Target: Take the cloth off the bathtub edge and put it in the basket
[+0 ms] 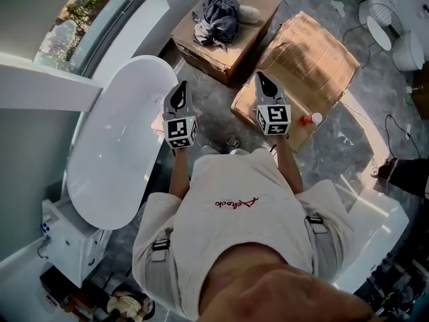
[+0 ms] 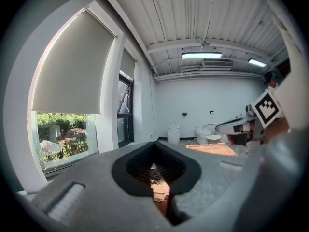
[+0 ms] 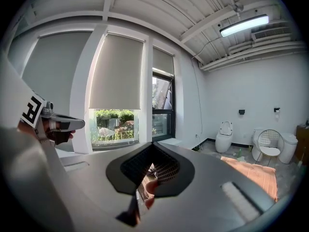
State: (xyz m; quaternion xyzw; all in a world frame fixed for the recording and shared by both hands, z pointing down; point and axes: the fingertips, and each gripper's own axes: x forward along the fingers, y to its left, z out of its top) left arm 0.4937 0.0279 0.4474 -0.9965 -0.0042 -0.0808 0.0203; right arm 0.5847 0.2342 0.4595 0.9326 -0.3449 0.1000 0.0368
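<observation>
Cloth (image 1: 219, 17): where is it lying?
— Sitting crumpled and grey on a cardboard box (image 1: 249, 37), ahead of both tips, well apart.
And the tongs?
— Left tongs (image 1: 181, 87) and right tongs (image 1: 264, 79) are hovering side by side, jaws pressing together, gripping nothing.

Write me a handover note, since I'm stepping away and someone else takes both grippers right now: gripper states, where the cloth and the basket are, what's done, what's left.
Left gripper: shut, empty, held by the bathtub rim.
Right gripper: shut, empty, held beside it over the floor.
Cloth: a peach patch at the rim next to the left gripper may be it; hard to tell.
Basket: none plainly seen. A cardboard box ahead holds grey cloths.
Done: nothing in hand yet.
Left: grasp the cloth, carry it over, drop it in.
</observation>
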